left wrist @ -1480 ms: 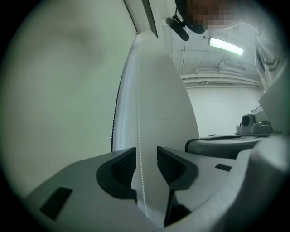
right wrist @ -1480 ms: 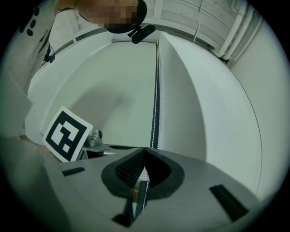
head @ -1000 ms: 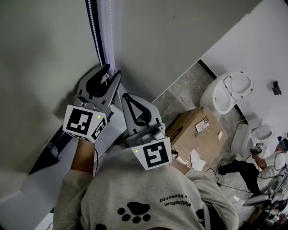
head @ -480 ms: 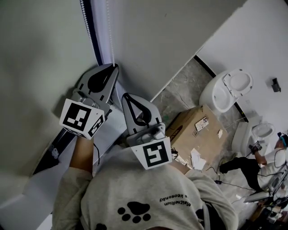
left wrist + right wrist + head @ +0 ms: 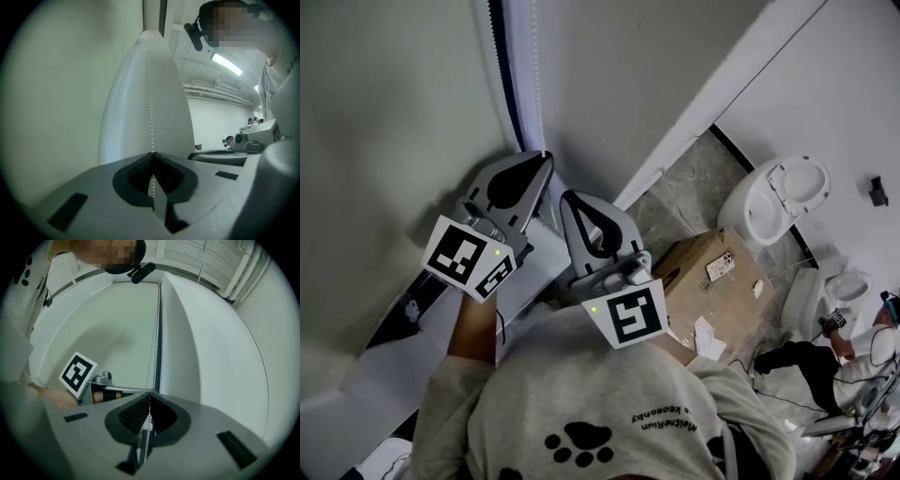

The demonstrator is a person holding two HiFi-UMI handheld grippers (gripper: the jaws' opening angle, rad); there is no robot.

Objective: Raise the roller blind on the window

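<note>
The roller blind (image 5: 394,112) hangs as a pale sheet at the left of the head view, with its white bead chain (image 5: 536,84) running down beside the dark window frame (image 5: 508,94). My left gripper (image 5: 546,156) has just been closing and is now shut on the bead chain (image 5: 150,93), which enters its jaws at the tip (image 5: 152,153). Just below and right of it, my right gripper (image 5: 567,196) is also shut on the bead chain (image 5: 155,357), which passes between its pads (image 5: 150,394). The left gripper's marker cube (image 5: 78,372) shows in the right gripper view.
A white wall (image 5: 628,75) stands right of the chain. On the stone floor below are a cardboard box (image 5: 712,277), two white toilets (image 5: 773,202) (image 5: 834,286), and a person (image 5: 825,352) at the lower right. The window sill (image 5: 394,366) runs under my left arm.
The left gripper's jaws, open a second ago, have shut on the bead chain, and that gripper has shifted a little right along it. The right gripper has kept still.
</note>
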